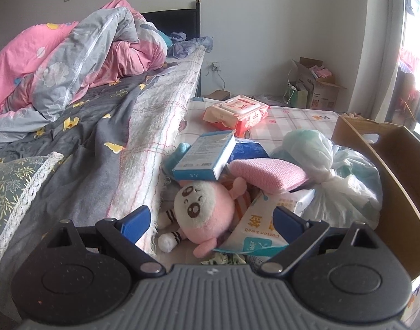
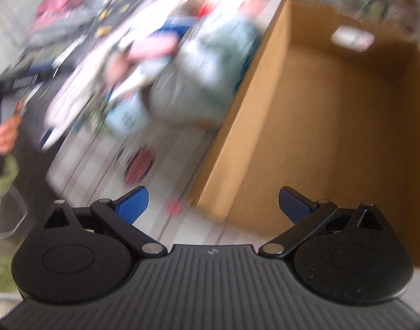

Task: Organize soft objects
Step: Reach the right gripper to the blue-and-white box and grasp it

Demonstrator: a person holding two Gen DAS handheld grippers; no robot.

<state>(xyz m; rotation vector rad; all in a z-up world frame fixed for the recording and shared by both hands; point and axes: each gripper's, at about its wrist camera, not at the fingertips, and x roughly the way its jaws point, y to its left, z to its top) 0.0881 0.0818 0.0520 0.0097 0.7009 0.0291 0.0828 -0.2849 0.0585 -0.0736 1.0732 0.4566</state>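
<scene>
A pink and white plush toy (image 1: 204, 211) lies face up in a pile beside the bed. My left gripper (image 1: 212, 221) hangs open right over it, one blue finger on each side, not touching. Around the plush lie a pink sponge pad (image 1: 267, 174), a blue box (image 1: 205, 155), a cotton swab pack (image 1: 260, 229) and a knotted white plastic bag (image 1: 328, 170). My right gripper (image 2: 213, 203) is open and holds nothing, above the near corner of a brown cardboard box (image 2: 333, 104) whose inside looks bare. The right wrist view is blurred by motion.
The bed (image 1: 80, 137) with a grey butterfly sheet and a pink and grey quilt (image 1: 72, 57) rises at the left. A pack of wet wipes (image 1: 237, 112) lies farther back on the checked mat (image 1: 297, 118). The cardboard box wall (image 1: 385, 165) bounds the pile on the right.
</scene>
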